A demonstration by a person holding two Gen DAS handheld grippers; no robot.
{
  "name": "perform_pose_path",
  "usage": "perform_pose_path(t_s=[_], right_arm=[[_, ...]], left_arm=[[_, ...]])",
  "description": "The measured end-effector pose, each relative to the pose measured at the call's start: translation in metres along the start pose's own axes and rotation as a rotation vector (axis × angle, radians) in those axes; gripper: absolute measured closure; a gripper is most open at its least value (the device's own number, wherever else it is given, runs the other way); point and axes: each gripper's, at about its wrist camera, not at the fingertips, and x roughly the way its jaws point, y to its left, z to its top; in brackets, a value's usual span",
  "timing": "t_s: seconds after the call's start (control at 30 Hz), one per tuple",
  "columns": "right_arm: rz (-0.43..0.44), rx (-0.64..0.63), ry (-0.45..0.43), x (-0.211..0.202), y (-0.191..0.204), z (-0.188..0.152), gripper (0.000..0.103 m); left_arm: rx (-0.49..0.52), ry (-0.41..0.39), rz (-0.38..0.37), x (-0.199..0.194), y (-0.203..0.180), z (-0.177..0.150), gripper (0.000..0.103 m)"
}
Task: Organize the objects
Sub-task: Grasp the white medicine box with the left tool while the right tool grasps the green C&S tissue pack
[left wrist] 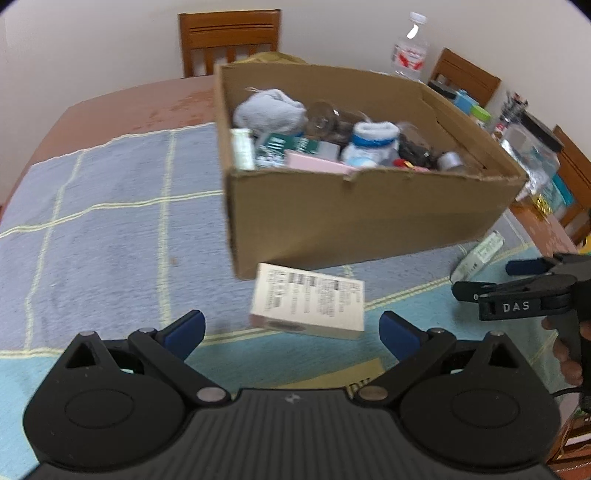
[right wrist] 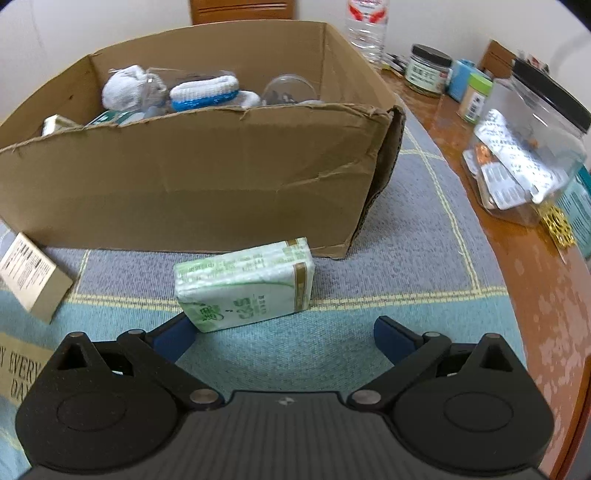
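A cardboard box [left wrist: 365,218] holding socks, jars and small packs stands on the blue checked mat; it also shows in the right wrist view [right wrist: 192,192]. A beige printed carton [left wrist: 308,304] lies on the mat in front of the box, just ahead of my open left gripper [left wrist: 291,328], and shows at the left of the right wrist view [right wrist: 31,275]. A green-and-white tissue pack [right wrist: 245,284] lies before my open right gripper [right wrist: 282,334], its near corner by the left finger; it also shows in the left wrist view [left wrist: 480,254]. The right gripper [left wrist: 484,277] appears at the right there.
A clear jar with a black lid [right wrist: 532,147], a dark-lidded jar [right wrist: 428,70], small containers [right wrist: 474,98] and a water bottle [right wrist: 367,26] stand on the wooden table [right wrist: 546,306] to the right. Wooden chairs [left wrist: 229,37] stand behind the table.
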Motion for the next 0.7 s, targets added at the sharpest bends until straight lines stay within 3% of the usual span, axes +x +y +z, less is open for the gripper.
perform_pose_path(t_s=[0.23, 0.37, 0.6, 0.7], right_arm=[[0.041, -0.064, -0.04, -0.004, -0.005, -0.009, 0.0], [0.048, -0.073, -0.05, -0.005, -0.006, -0.01, 0.0], [0.045, -0.07, -0.04, -0.005, -0.005, -0.01, 0.0], [0.074, -0.095, -0.035, -0.005, -0.002, -0.007, 0.0]], left_arm=[[0.082, -0.018, 0.06, 0.029, -0.02, -0.001, 0.003], [0.077, -0.014, 0.069, 0.042, -0.021, -0.001, 0.004], [0.074, -0.04, 0.072, 0.044, -0.021, 0.001, 0.022], [0.062, -0.035, 0.076, 0.043, -0.018, 0.003, 0.023]])
